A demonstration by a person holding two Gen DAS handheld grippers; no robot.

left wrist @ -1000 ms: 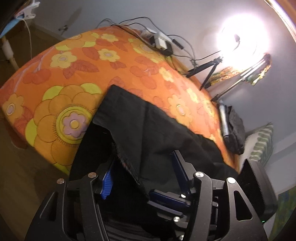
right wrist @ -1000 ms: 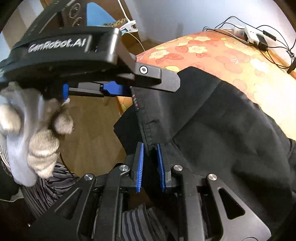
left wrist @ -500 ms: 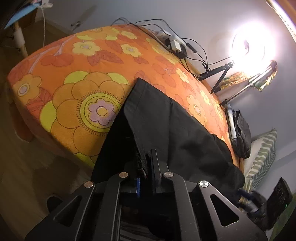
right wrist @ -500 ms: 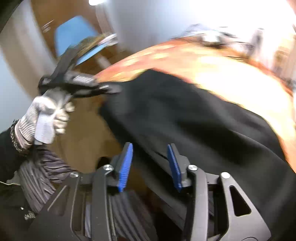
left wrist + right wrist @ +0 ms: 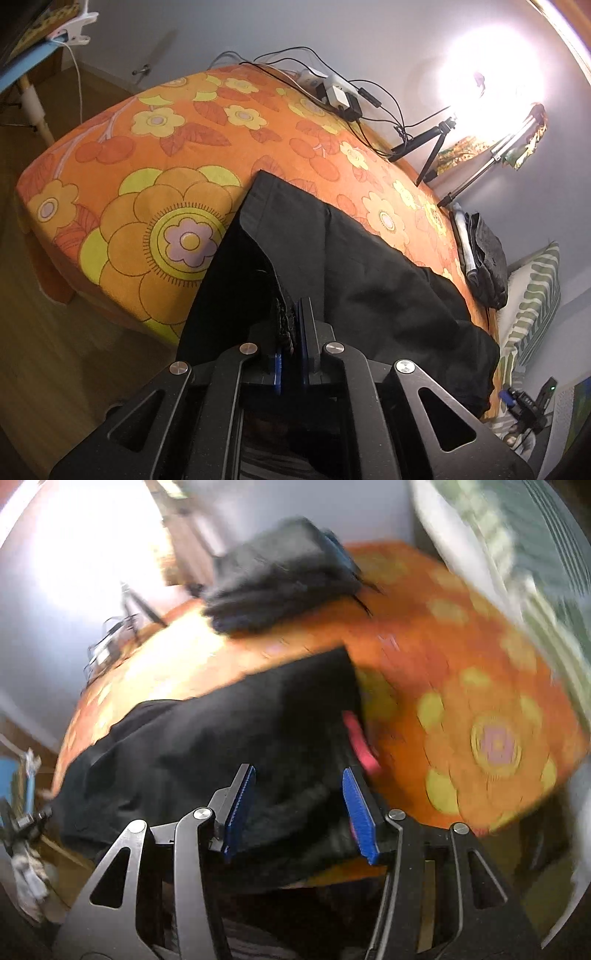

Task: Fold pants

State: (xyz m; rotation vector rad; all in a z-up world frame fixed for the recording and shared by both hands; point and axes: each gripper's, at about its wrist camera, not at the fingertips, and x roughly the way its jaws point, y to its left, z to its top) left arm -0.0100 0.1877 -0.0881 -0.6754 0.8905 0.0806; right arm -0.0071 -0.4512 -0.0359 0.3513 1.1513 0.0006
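Blurring smears most of the right wrist view, so the floral print of the orange bedspread (image 5: 480,686), the dark folded pile (image 5: 280,587) at its far side and a pink strip (image 5: 360,746) at the cloth's edge are hard to make out. On that side the black pants (image 5: 229,738) run under the right gripper (image 5: 299,805) and off the bottom of the view, their near edge hidden behind the tool. Its blue pads stand wide apart with nothing between them, just above the fabric. From the left wrist view the pants (image 5: 369,266) lie spread on the bedspread (image 5: 155,206), long axis running from the near corner toward the striped pillow (image 5: 535,299), one squared hem end pointing up the bed. The left gripper (image 5: 291,332) is pressed together on a frayed edge of the pants; the cloth below it hangs off the bed, out of sight.
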